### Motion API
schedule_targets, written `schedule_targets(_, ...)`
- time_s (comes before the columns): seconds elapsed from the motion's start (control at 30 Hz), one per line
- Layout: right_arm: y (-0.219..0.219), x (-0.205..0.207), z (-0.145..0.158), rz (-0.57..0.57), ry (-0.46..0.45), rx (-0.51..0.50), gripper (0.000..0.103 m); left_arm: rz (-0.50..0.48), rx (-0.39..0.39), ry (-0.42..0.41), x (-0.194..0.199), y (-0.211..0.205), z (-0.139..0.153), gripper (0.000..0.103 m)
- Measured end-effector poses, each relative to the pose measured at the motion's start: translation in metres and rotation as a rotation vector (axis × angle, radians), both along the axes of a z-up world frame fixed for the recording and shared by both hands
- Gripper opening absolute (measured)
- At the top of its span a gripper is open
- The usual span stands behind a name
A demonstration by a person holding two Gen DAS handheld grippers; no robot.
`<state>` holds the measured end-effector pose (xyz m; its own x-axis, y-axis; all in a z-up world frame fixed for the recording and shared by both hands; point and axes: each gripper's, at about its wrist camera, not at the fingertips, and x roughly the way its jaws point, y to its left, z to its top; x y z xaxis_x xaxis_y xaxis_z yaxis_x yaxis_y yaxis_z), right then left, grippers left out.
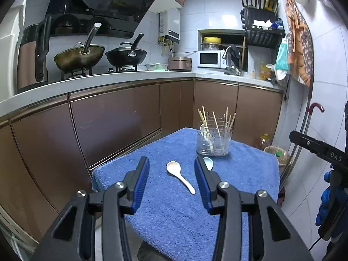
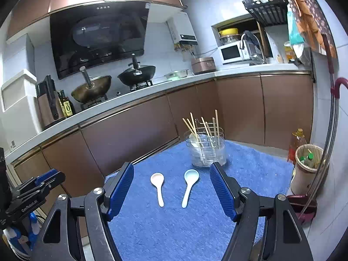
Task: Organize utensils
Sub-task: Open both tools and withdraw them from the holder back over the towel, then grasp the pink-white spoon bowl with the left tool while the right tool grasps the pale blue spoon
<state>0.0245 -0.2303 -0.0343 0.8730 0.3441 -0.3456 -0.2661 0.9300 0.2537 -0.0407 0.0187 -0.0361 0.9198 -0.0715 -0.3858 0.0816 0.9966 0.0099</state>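
Both tools, left tool point(image 1: 171, 163) and right tool point(image 2: 171, 169), are spread apart, holding nothing. Two soup spoons, white spoon point(image 2: 158, 187) and pale blue spoon point(image 2: 189, 184), lie ahead, before the clear chopstick holder point(image 2: 205, 150).

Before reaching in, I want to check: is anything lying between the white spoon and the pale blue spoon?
No. In the right wrist view, only bare blue towel separates the white spoon and pale blue spoon.

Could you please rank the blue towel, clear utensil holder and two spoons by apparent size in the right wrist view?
1. blue towel
2. clear utensil holder
3. white spoon and pale blue spoon: too alike to rank.
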Motion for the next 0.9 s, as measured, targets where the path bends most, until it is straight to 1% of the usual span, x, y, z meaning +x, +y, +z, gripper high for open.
schedule_targets(0.3, -0.020, 0.024, -0.026, -0.042, 0.081, 0.038, 0.070, 0.002, 0.014, 0.064, 0.028, -0.010, -0.016, 0.041)
schedule_targets(0.43, -0.028, 0.037, -0.041, -0.054, 0.122, 0.051, 0.070, 0.008, 0.020, 0.105, 0.045, -0.012, -0.027, 0.041)
schedule_targets(0.63, -0.033, 0.059, -0.064, -0.051, 0.189, 0.058, 0.070, 0.013, 0.022, 0.185, 0.076, -0.012, -0.053, 0.041)
schedule_targets(0.77, -0.034, 0.079, -0.080, -0.038, 0.239, 0.047, 0.070, -0.029, -0.059, 0.274, 0.106, 0.001, -0.076, 0.041)
schedule_targets(0.83, -0.033, 0.092, -0.090, -0.022, 0.270, 0.042, 0.070, -0.081, -0.158, 0.364, 0.134, 0.016, -0.094, 0.041)
schedule_targets(0.87, -0.032, 0.100, -0.095, -0.013, 0.285, 0.038, 0.070, -0.092, -0.188, 0.389, 0.143, 0.021, -0.100, 0.041)
schedule_targets(0.9, -0.031, 0.108, -0.098, -0.003, 0.299, 0.031, 0.070, -0.111, -0.241, 0.427, 0.161, 0.030, -0.110, 0.041)
